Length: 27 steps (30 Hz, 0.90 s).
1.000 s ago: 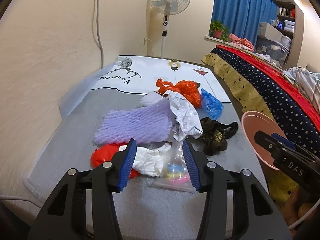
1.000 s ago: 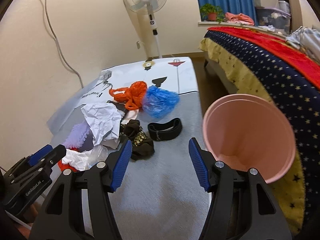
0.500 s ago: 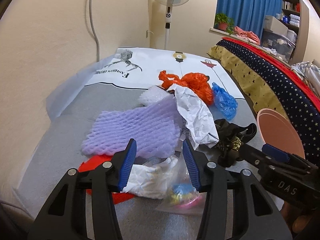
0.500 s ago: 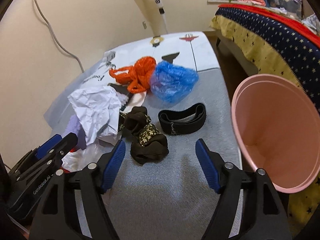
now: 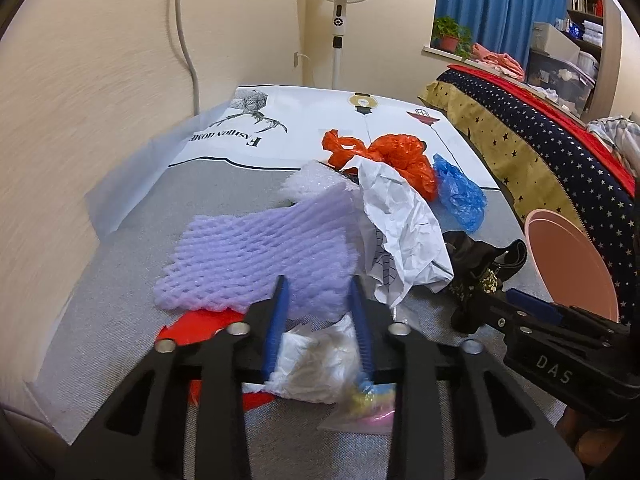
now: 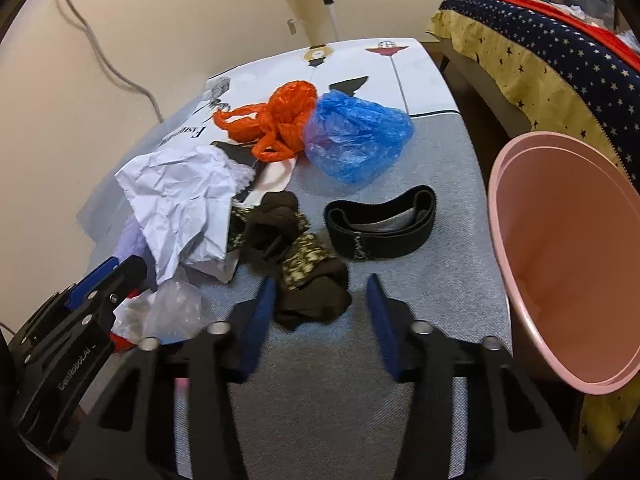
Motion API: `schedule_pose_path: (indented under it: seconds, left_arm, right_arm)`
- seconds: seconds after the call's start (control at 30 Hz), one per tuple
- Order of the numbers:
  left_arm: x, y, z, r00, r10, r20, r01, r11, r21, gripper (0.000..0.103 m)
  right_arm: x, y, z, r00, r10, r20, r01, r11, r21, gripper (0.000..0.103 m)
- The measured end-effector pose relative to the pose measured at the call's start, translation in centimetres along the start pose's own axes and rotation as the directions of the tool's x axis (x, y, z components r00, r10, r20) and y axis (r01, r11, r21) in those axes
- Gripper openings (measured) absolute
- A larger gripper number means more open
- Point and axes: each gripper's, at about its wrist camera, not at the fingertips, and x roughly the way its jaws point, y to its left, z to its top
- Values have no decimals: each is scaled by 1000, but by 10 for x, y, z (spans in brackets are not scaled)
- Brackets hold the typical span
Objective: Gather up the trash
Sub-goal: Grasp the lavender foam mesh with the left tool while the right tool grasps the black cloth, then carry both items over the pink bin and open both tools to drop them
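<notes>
A pile of trash lies on a grey mat. My left gripper [image 5: 317,282] is closing on a white crumpled wad [image 5: 316,360], and both pads touch it. Its tips reach the edge of a purple foam net [image 5: 260,252]. My right gripper [image 6: 321,280] is closing around a dark brown cloth bundle [image 6: 308,280]. The left pad is beside the bundle and the right pad stands apart from it. A pink bin [image 6: 560,260] leans at the mat's right edge, also seen in the left wrist view [image 5: 568,256].
Crumpled white paper [image 6: 180,200], an orange bag [image 6: 280,116], a blue bag [image 6: 356,136] and a black band [image 6: 380,220] lie farther out. A clear pouch [image 5: 368,400] and a red sheet [image 5: 200,328] sit near the left gripper. A wall runs along the left and a bed [image 5: 540,140] along the right.
Both grippers came forward and down onto the pile. The left jaws narrowed around the white wad. The right jaws widened, then narrowed over the dark bundle.
</notes>
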Motion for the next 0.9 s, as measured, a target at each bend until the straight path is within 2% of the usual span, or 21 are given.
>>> schedule_pose_path:
  seconds: [0.13,0.23,0.63,0.9]
  left_arm:
    - [-9,3,3,1000,-4,24,4,1000,-12,15]
    - [-18,5,6,999,0,49,0,1000,-16,12]
    - [-70,5,8,988,-36,152,40,999,-24,12]
    - [-102,3,11,972,-89,216,95,995,-20,11]
  right_arm:
    - [-7,4,1,1000,10,12,-10,1000,-13,17]
    - [-15,6,1,999,18,30,-17,1000,-17,11]
    - [-72,9,-6,989,20,144,-14,999,-45,7]
    - [-106,6,-8,979,20,202,-10,999,-50,7]
